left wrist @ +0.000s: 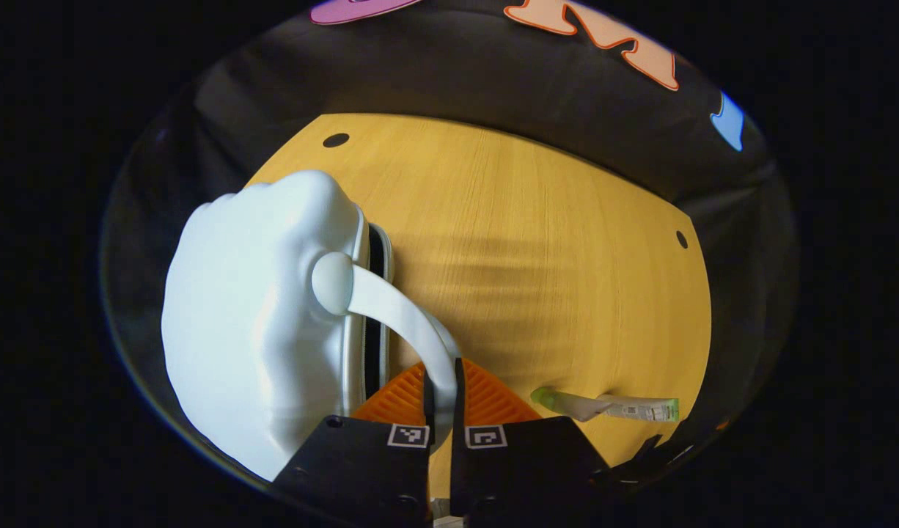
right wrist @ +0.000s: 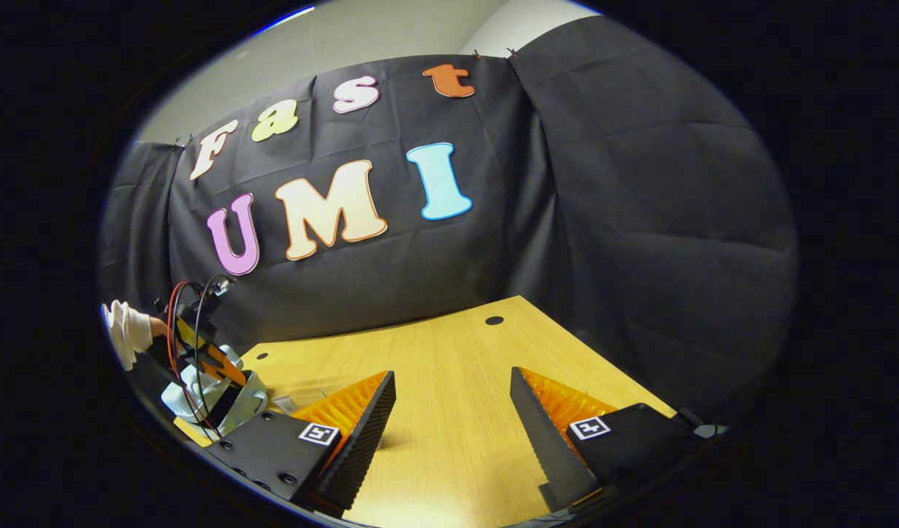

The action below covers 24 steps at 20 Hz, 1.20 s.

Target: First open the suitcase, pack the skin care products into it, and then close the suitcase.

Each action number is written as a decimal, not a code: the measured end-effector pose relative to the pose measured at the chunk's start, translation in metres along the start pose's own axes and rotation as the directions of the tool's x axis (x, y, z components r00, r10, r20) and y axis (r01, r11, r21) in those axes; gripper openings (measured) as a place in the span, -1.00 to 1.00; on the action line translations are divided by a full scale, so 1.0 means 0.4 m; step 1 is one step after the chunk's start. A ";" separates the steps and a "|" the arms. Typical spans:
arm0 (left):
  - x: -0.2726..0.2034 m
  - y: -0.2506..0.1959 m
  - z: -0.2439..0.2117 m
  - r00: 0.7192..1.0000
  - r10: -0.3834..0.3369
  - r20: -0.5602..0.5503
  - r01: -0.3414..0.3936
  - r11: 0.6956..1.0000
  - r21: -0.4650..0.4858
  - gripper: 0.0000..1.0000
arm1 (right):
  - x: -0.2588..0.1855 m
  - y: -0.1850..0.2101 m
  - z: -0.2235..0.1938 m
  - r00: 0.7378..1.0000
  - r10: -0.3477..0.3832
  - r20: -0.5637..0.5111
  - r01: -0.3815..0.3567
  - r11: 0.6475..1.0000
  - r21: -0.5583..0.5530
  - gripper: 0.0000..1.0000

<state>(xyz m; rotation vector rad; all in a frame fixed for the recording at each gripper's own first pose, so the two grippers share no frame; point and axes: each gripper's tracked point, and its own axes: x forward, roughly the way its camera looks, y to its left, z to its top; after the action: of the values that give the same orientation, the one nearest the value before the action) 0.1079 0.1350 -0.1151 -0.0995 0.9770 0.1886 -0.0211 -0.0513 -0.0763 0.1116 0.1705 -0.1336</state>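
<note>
Presently, in the left gripper view, we find the left gripper (left wrist: 442, 400) clamped on the white handle (left wrist: 402, 315) of the pale suitcase (left wrist: 255, 323), both orange fingers (left wrist: 391, 400) pressing against the handle's lower end. The suitcase lies on the wooden table (left wrist: 552, 242) at the left, and a dark gap shows along its seam beside the handle, so the shell stands slightly parted. A green-capped tube (left wrist: 611, 405) of skin care product lies flat on the table to the right of the gripper, well apart from the suitcase. In the right gripper view, we note the right gripper (right wrist: 449, 425) hanging above bare tabletop (right wrist: 449, 367) with its jaws wide apart and nothing between them. At the far left of that view the other gripper (right wrist: 200, 352), trailing red and black cables, sits over the suitcase (right wrist: 215, 400), held by a white-gloved hand (right wrist: 127, 330).
</note>
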 end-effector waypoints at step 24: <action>-0.517 0.543 0.176 0.924 0.126 0.360 -0.059 0.980 -0.192 -0.93 | 0.012 0.126 0.012 0.993 0.117 0.022 -0.118 0.991 0.056 0.94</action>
<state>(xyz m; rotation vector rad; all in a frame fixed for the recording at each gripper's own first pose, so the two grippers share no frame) 0.0084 0.3361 0.0960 -0.1750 0.5850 0.3690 -0.0087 -0.0027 -0.0674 0.1767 0.1410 -0.0223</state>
